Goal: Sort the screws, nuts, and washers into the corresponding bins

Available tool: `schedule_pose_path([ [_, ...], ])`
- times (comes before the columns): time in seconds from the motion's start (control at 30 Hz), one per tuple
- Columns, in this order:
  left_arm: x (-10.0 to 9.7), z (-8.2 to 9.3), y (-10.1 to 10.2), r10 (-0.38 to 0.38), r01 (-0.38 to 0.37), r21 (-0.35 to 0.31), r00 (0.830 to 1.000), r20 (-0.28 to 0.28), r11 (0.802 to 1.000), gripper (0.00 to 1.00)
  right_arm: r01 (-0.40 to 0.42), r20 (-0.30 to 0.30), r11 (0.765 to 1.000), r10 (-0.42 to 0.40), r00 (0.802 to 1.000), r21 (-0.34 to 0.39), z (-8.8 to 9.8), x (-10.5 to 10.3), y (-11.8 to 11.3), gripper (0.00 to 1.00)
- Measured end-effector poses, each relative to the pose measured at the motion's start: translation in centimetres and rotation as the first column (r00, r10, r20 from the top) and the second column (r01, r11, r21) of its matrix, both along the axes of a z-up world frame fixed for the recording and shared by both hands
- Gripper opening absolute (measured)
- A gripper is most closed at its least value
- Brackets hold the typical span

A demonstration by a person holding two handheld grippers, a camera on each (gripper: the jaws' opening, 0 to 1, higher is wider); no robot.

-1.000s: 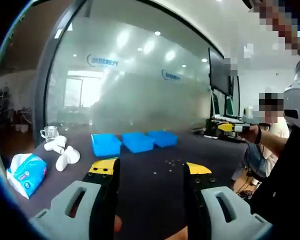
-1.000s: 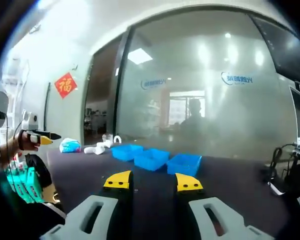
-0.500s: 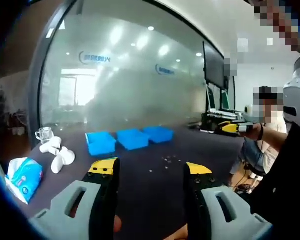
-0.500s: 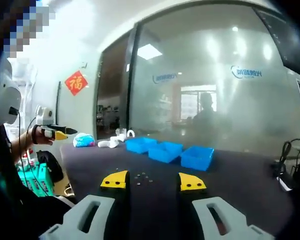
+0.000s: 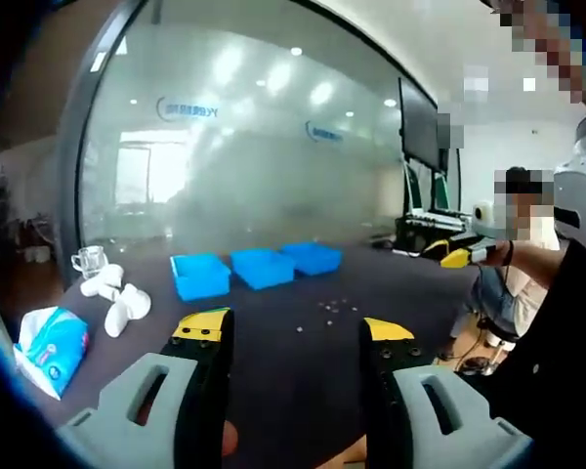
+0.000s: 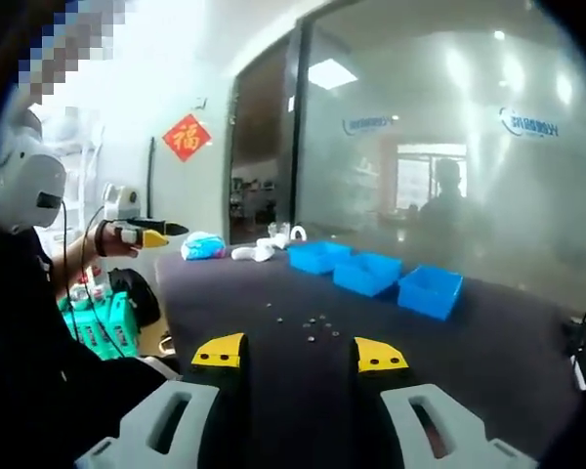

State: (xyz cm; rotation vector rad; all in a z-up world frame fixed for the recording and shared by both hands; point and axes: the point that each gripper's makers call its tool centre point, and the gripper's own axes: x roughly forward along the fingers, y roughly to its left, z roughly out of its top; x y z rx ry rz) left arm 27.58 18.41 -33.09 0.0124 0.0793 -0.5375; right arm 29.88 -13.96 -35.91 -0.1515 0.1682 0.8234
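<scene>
Small screws, nuts and washers lie loose on the dark table, in front of three blue bins set in a row. In the right gripper view the same hardware lies short of the bins. My left gripper hangs open above the table's near side, nothing between its yellow-tipped jaws. My right gripper is open too, and empty. Each gripper appears in the other's view, held in a hand: the right gripper at the right, the left gripper at the left.
A blue tissue pack, white rounded pieces and a glass cup sit at the table's left end. A frosted glass wall runs behind the table. Monitors stand at the far right. A green item sits beside the table.
Both views have shifted with the hands. The right gripper view has swung and dipped, so the loose hardware now shows ahead of its jaws. Both grippers stay open.
</scene>
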Motion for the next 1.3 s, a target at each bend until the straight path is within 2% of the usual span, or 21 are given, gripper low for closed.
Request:
schedule_pose_path([
  [0.3,0.0,0.0,0.1,-0.013,0.013,0.008,1.0,-0.003,1.0,0.5,-0.049,-0.046,0.998,0.048,0.998,-0.028,-0.2,0.6,0.2,0.37],
  [0.4,0.0,-0.4,-0.5,-0.056,0.056,0.026,0.998,-0.027,0.998,0.5,-0.061,-0.05,0.997,0.058,0.997,-0.044,-0.3,0.7,0.4,0.37],
  [0.7,1.6,-0.6,-1.3,-0.102,0.107,0.07,0.992,-0.076,0.992,0.49,-0.086,-0.06,0.993,0.081,0.995,-0.077,-1.0,0.3,0.9,0.37],
  [0.77,1.7,-0.7,-1.8,-0.133,0.141,0.093,0.987,-0.094,0.986,0.48,-0.079,-0.056,0.993,0.075,0.996,-0.083,-1.2,0.3,0.8,0.37],
  [0.8,1.7,-1.1,-2.1,-0.156,0.17,0.105,0.98,-0.124,0.98,0.48,-0.079,-0.056,0.993,0.074,0.996,-0.084,-1.3,0.3,0.7,0.37],
  [0.83,1.8,-1.7,-2.3,-0.171,0.195,0.137,0.971,-0.165,0.971,0.48,-0.081,-0.062,0.993,0.076,0.995,-0.084,-1.4,0.2,0.7,0.37],
  [0.9,2.3,-2.2,-2.6,-0.185,0.221,0.19,0.964,-0.191,0.957,0.48,-0.085,-0.069,0.992,0.079,0.994,-0.089,-1.7,0.0,0.9,0.37],
  [1.03,3.5,-2.4,-3.7,-0.207,0.258,0.224,0.951,-0.228,0.94,0.47,-0.102,-0.079,0.989,0.093,0.992,-0.106,-2.4,-0.5,1.1,0.37],
  [1.1,3.9,-2.5,-4.1,-0.22,0.28,0.245,0.945,-0.243,0.928,0.46,-0.106,-0.083,0.989,0.097,0.992,-0.103,-2.5,-0.6,1.1,0.37],
  [1.17,4.3,-2.8,-4.7,-0.245,0.318,0.265,0.93,-0.276,0.91,0.43,-0.108,-0.084,0.989,0.099,0.992,-0.104,-2.7,-0.7,1.1,0.37],
  [1.3,5.3,-3.2,-5.5,-0.257,0.35,0.299,0.915,-0.311,0.888,0.4,-0.109,-0.09,0.989,0.1,0.991,-0.099,-3.0,-0.8,1.0,0.37],
])
